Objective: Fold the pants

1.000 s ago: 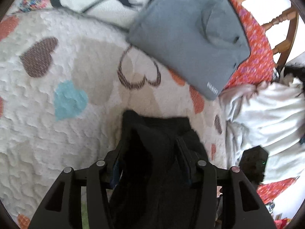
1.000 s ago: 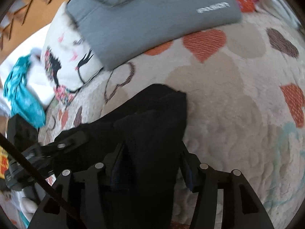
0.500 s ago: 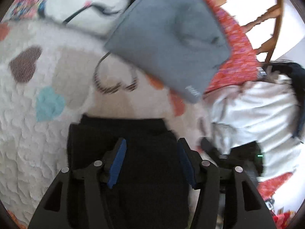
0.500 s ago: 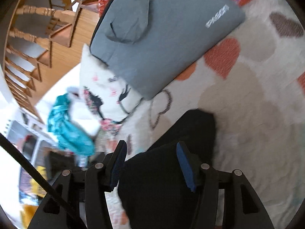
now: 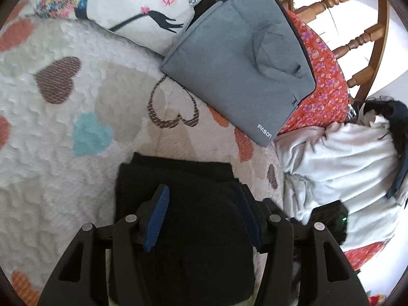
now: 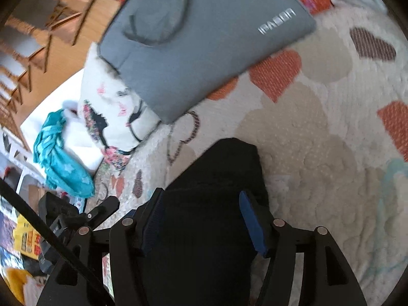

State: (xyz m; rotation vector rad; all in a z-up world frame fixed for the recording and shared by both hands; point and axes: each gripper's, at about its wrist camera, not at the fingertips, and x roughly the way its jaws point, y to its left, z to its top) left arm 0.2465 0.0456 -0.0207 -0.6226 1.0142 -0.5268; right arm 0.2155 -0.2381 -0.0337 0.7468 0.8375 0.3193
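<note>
Pants (image 5: 183, 219), black and folded into a thick stack, lie on the heart-patterned blanket (image 5: 51, 153) right under both your tools. Your left gripper (image 5: 201, 216) stands parted above the stack, pads clear of the cloth. Your right gripper (image 6: 204, 219) has just been opening, pants between its jaws but not pinched. Beyond lies a grey laptop sleeve (image 5: 239, 58), partly on a white printed pillow (image 5: 132, 2).

free: blanket (image 5: 51, 168) left; blocked: laptop bag (image 5: 237, 61) ahead, clothes pile (image 5: 341, 163) right
</note>
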